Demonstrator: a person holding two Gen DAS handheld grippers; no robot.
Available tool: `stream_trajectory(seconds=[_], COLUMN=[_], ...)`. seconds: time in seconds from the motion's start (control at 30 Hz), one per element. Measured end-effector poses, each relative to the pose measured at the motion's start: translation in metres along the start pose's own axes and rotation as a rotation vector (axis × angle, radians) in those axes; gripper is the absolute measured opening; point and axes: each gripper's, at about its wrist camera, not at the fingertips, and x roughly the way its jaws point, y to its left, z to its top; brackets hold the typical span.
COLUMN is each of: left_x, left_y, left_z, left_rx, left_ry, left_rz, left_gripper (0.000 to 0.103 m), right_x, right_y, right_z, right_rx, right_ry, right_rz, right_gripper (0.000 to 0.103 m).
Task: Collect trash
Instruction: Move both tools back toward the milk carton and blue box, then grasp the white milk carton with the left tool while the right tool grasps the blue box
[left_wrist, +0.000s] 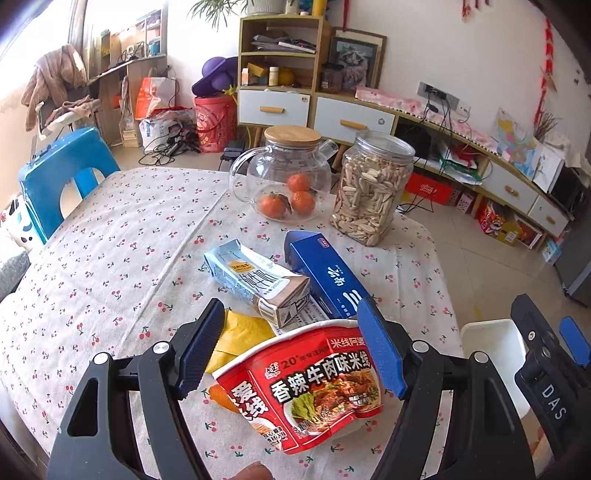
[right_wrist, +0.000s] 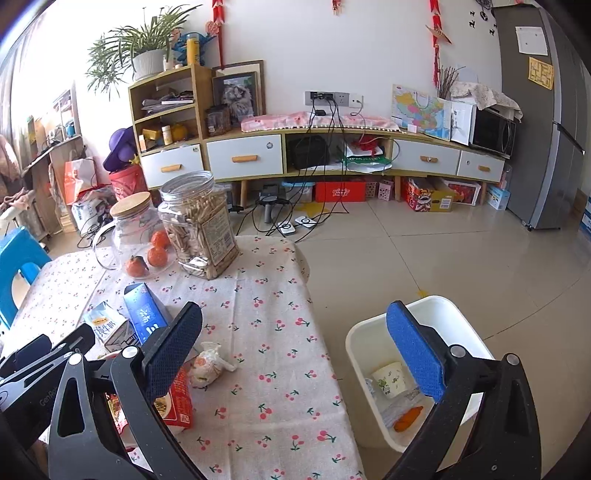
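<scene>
My left gripper (left_wrist: 291, 350) is open, its jaws standing on either side of a crushed red instant-noodle cup (left_wrist: 310, 384) lying on the cherry-print tablecloth (left_wrist: 110, 258). Beside the cup lie a yellow wrapper (left_wrist: 240, 336), an orange scrap (left_wrist: 221, 398), a milk carton (left_wrist: 258, 280) and a blue box (left_wrist: 325, 273). My right gripper (right_wrist: 295, 354) is open and empty, above the table's right edge. A crumpled white wrapper (right_wrist: 207, 365) lies near its left finger. A white trash bin (right_wrist: 369, 354) stands on the floor at the right, holding a paper cup (right_wrist: 388, 376) and an orange scrap (right_wrist: 408, 419).
A glass teapot with oranges (left_wrist: 288, 177) and a jar of seeds (left_wrist: 373, 188) stand at the table's far side. A blue stool (left_wrist: 62, 173) is at the left. The bin also shows in the left wrist view (left_wrist: 495, 354).
</scene>
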Motion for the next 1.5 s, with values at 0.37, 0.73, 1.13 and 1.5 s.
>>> stream_trajectory(seconds=[0.37, 0.73, 1.13, 1.5], left_x=[0.064, 0.146, 0.109, 0.022], left_y=[0.070, 0.083, 0.111, 0.168], left_z=[0.040, 0.056, 0.048, 0.052], left_rx=[-0.149, -0.394, -0.496, -0.502], left_ry=[0.163, 0.481, 0.393, 0.200], left_rz=[0.013, -0.070, -0.208, -0.254], left_gripper=[0.073, 0.073, 0.060, 0.060], right_x=[0.026, 0.039, 0.062, 0.096], right_y=[0.047, 0.056, 0.073, 0.140], right_z=[-0.003, -0.003, 0.001, 0.020], right_rx=[-0.089, -0.118, -0.175, -0.465], right_ry=[0.055, 0.104, 0.229, 0.415], right_rz=[0.054, 0.117, 0.261, 0.414], right_gripper=[0.096, 0.096, 0.096, 0.096])
